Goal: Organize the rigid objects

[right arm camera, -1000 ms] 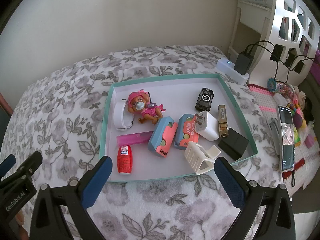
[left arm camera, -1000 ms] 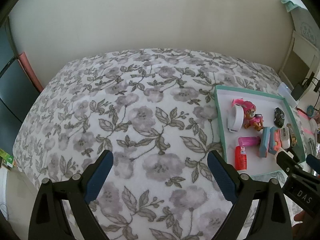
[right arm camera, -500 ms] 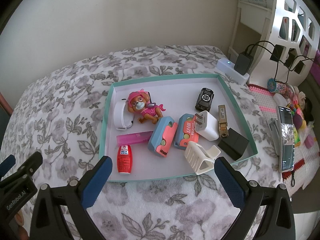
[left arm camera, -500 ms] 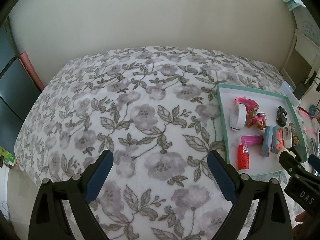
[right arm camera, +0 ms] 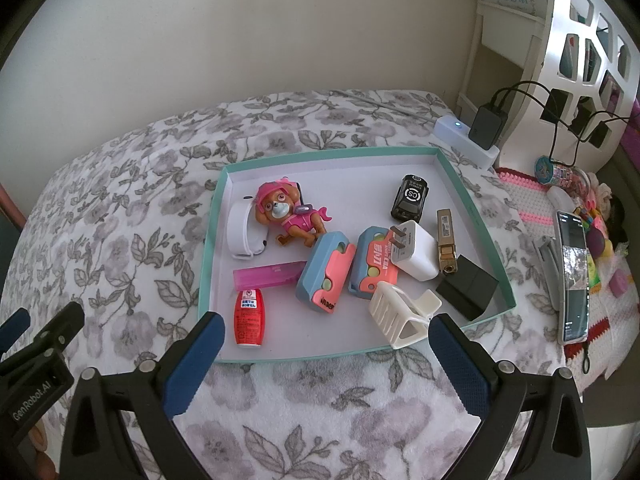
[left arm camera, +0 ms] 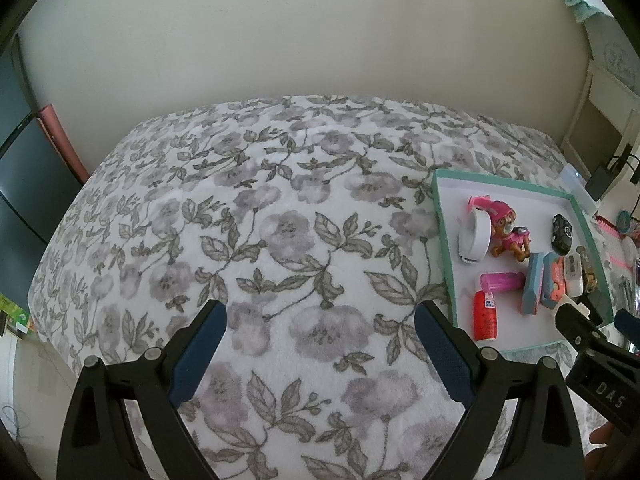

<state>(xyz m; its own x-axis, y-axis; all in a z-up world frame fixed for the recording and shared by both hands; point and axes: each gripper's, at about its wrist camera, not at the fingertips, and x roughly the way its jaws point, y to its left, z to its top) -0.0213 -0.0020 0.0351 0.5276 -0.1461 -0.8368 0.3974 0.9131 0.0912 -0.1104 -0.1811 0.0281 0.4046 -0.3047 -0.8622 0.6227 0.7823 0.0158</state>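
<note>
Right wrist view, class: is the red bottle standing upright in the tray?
No. The red bottle lies flat on its side on the floor of the tray, near the front left corner, just below the pink case.

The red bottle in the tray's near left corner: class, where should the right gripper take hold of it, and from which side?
Grip the red bottle across its rounded middle, coming from above. It lies flat on the tray floor with bare floor along both long sides, so the open right gripper can probably straddle it. The pink case crowds only its far end.
</note>
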